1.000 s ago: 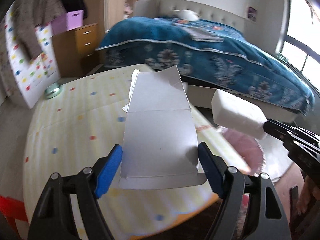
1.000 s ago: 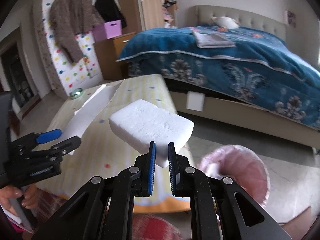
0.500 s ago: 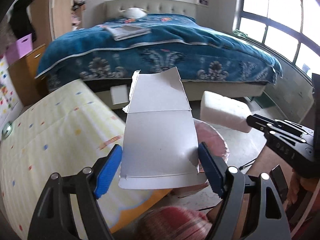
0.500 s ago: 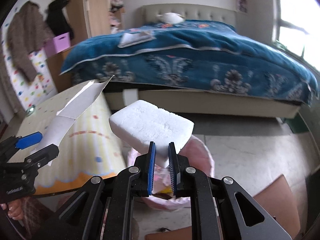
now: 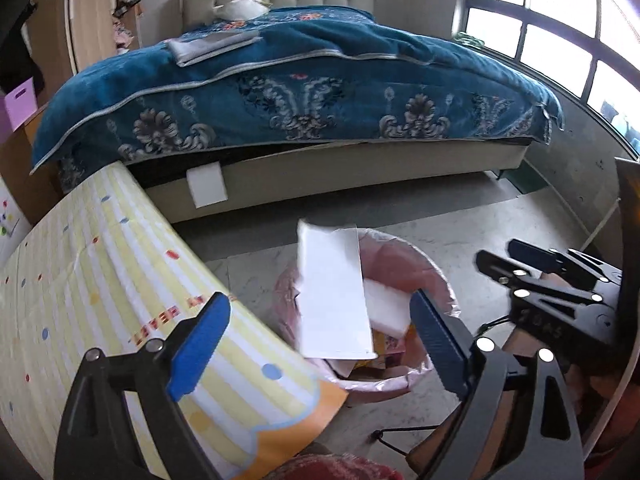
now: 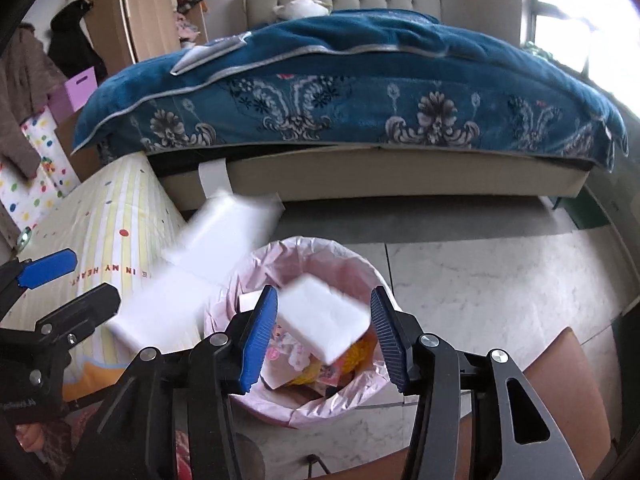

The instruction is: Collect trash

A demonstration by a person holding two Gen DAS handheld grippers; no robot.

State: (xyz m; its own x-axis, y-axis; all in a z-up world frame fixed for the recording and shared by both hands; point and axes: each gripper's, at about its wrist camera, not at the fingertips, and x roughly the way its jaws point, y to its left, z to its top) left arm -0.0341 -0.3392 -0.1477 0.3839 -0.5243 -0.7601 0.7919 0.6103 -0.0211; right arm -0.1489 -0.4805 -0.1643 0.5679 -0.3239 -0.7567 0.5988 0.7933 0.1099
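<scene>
Tablecloth (image 5: 80,300), yellow-striped and dotted with colour, filled the left of both views, its orange scalloped edge hanging beside the bin. The left gripper (image 5: 320,336) hung over that edge with its jaws opening, the blue pads (image 5: 198,340) well clear of the white cardboard sheet (image 5: 334,296); nothing pressed on the sheet, which stood loose between and beyond them, tilted over the near rim of the bin. In the right wrist view the same sheet (image 6: 188,276) was a blurred white streak between the tablecloth and the bin. Next came the waste bin (image 6: 360,264), lined with a pink bag and standing on the pale marble floor (image 6: 500,280), with coloured wrappers already lying in it. Above its mouth the right gripper (image 6: 324,332) also had its jaws opening, and the white foam block (image 6: 324,320) lay between them, blurred and touching neither pad, over the litter inside the bin. Behind everything stood a bed (image 5: 300,92) under a blue patterned cover, and at the far right a window (image 5: 560,40).
</scene>
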